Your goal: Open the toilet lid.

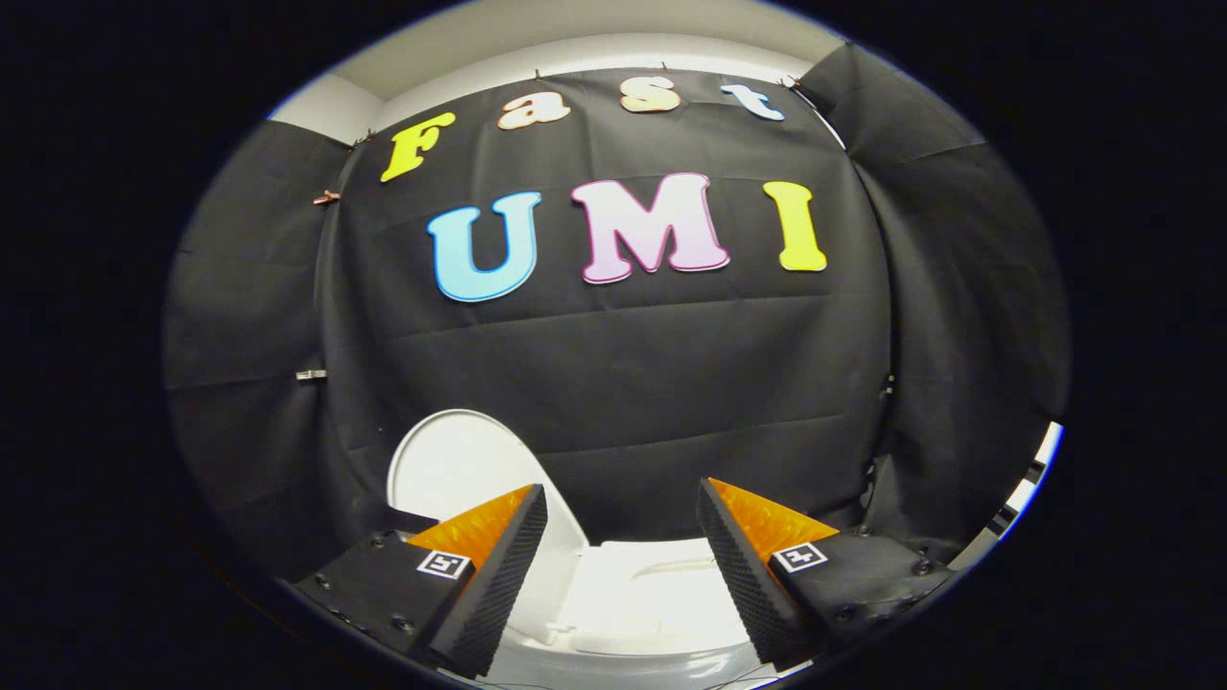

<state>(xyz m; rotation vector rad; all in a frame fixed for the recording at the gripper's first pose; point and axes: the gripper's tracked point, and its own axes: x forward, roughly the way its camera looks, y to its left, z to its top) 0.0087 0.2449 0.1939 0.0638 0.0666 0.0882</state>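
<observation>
1 toilet lid (460, 470), white and oval, stands raised beyond the left finger, tilted back against the black cloth wall (671, 383); its lower right part is hidden behind that finger. 1 white toilet body (652, 599) lies below it, seen between and just ahead of the 2 fingers, with a flat, pale top surface and a curved rim along the near side. The gripper (621, 517) has its 2 fingers (498, 565) spread wide apart, released, with nothing between them and neither one touching the lid or the toilet. Each finger carries 1 small square black-and-white marker, so 2 markers (444, 563) in all, each set on the dark block at the finger's base. The room is a booth: black cloth hangs across the back and folds round on both sides, creased in long horizontal lines, and about 3 small clips (326, 198) pin it along the left side and the top edge. Above the cloth runs a pale wall and ceiling band (594, 38). At the far right, low beside the cloth's edge, a thin bright strip (1030, 484) shows, too small to tell what it is.
</observation>
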